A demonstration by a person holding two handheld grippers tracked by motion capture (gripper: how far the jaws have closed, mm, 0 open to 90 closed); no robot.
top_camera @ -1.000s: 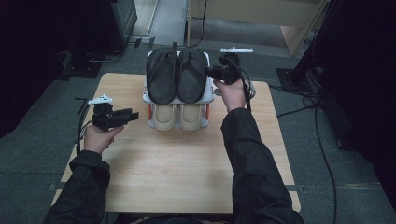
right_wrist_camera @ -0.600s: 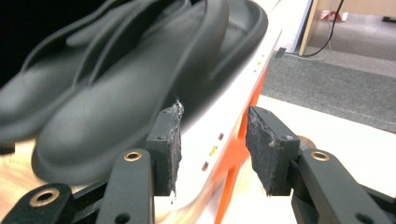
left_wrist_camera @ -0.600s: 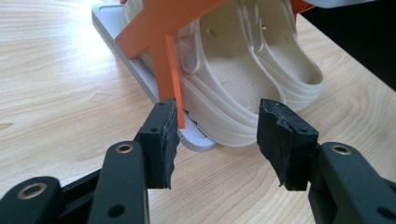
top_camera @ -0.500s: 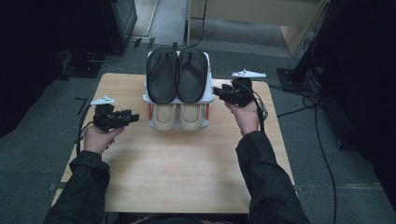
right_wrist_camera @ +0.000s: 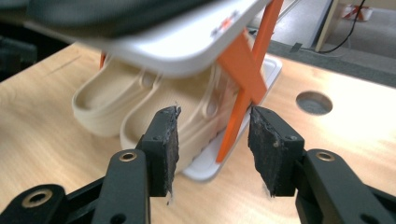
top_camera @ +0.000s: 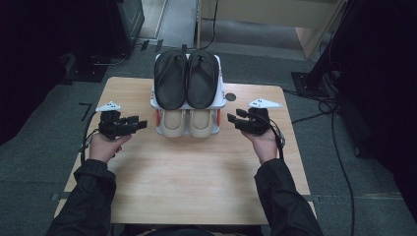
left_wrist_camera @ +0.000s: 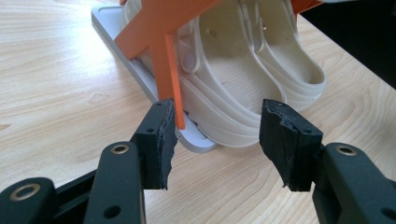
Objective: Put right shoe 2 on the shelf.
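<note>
A two-tier shoe rack [top_camera: 220, 102] with white shelves and orange struts [left_wrist_camera: 163, 51] stands at the table's far middle. A pair of black sandals [top_camera: 187, 78] lies on its top shelf, and a cream pair [top_camera: 189, 123] sits below. My left gripper [top_camera: 140, 123] is held left of the rack and points at it. Its jaws have just been opening and nothing is between them; beyond them lie the cream sandals [left_wrist_camera: 243, 79]. My right gripper [top_camera: 231, 118] is held right of the rack, facing it. Its jaws have also just been opening, empty, in front of an orange strut [right_wrist_camera: 243, 70].
The wooden table [top_camera: 196, 177] has bare surface between the rack and the person. A round hole [top_camera: 230, 97] lies just right of the rack. Cables [top_camera: 339, 147] trail over the dark floor to the right, and wooden furniture [top_camera: 305, 19] stands beyond the table.
The right hand has come down from beside the black sandals on the top shelf to table level, right of the rack. The left hand has stayed in place.
</note>
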